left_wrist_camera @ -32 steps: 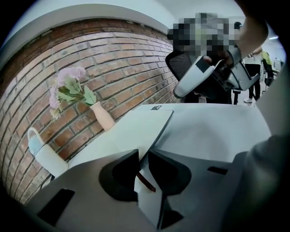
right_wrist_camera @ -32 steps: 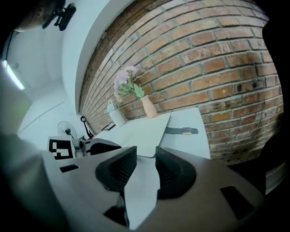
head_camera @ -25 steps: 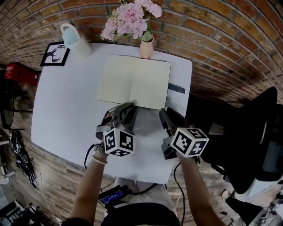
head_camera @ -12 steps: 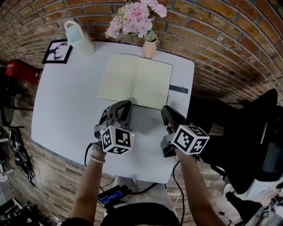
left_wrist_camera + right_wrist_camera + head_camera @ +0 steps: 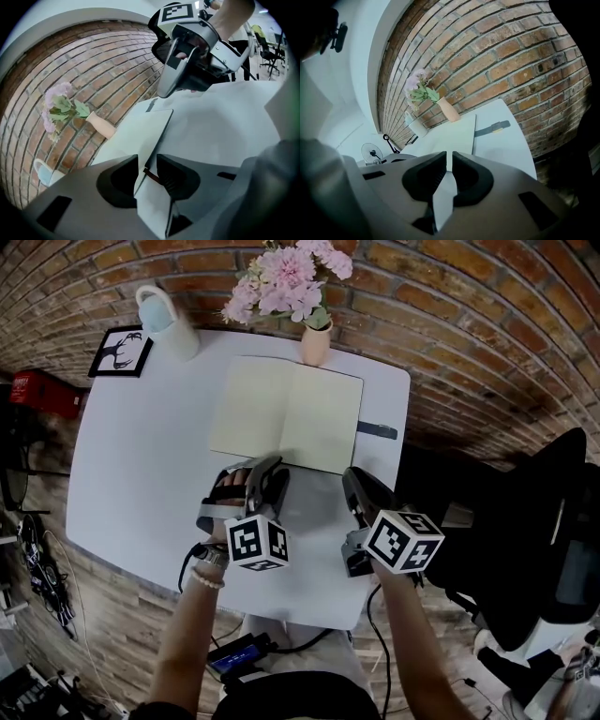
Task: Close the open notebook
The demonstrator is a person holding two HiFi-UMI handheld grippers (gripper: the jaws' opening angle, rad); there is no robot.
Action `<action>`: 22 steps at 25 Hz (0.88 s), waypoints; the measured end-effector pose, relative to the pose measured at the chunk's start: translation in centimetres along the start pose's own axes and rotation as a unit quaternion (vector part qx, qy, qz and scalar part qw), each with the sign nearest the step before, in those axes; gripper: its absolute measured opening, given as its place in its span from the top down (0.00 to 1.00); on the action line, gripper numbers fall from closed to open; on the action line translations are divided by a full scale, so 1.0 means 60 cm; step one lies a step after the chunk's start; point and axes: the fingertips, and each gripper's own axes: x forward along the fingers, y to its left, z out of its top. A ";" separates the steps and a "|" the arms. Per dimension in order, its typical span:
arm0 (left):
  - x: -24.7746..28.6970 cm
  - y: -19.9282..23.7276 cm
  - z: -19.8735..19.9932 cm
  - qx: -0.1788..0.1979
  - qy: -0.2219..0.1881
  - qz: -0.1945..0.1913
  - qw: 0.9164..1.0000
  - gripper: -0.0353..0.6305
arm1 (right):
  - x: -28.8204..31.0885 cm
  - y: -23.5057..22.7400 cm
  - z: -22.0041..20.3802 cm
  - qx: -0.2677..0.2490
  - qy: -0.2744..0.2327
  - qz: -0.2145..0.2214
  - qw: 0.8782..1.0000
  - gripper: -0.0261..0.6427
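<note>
So, the notebook is lying flat and wide open on the white tabletop. It sits toward the far edge, roughly mid-width, with its top edge just in front of the flower vase. Both blank pages face up and the spine runs away from the near edge.

The left gripper hovers just short of the notebook's near edge, by the left page. Its jaws have just been opening and now stand apart, clamped on nothing. You only see the notebook's edge through the gap. The right gripper hangs near the right page's near corner. Its jaws have just been closing and are down to a thin slit, nothing between them either.

My guess on handling: it looks light and thin, with floppy-ish covers, so no real force is needed. The annoying part is that it lies dead flat on a smooth tabletop. Pushing at it will probably make it slide instead of lift.

I'd go for the outer edge of one cover, near its near corner. Slip a jaw under, pinch the cover and pages together, and swing it over the spine. The other gripper could pin the opposite half. I'd also watch the vase, since it's really close.
</note>
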 end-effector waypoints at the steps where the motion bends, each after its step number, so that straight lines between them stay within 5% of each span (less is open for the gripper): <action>1: 0.002 0.001 0.001 0.008 0.002 0.001 1.000 0.76 | -0.001 -0.001 0.000 0.000 0.000 -0.001 1.000 0.87; 13: 0.010 0.000 0.015 0.094 0.007 0.048 0.994 0.83 | -0.020 -0.019 -0.005 -0.002 0.001 -0.016 1.000 0.87; 22: 0.006 0.004 0.017 0.017 -0.011 0.051 0.999 0.86 | -0.015 -0.029 -0.017 0.019 0.020 -0.004 1.000 0.87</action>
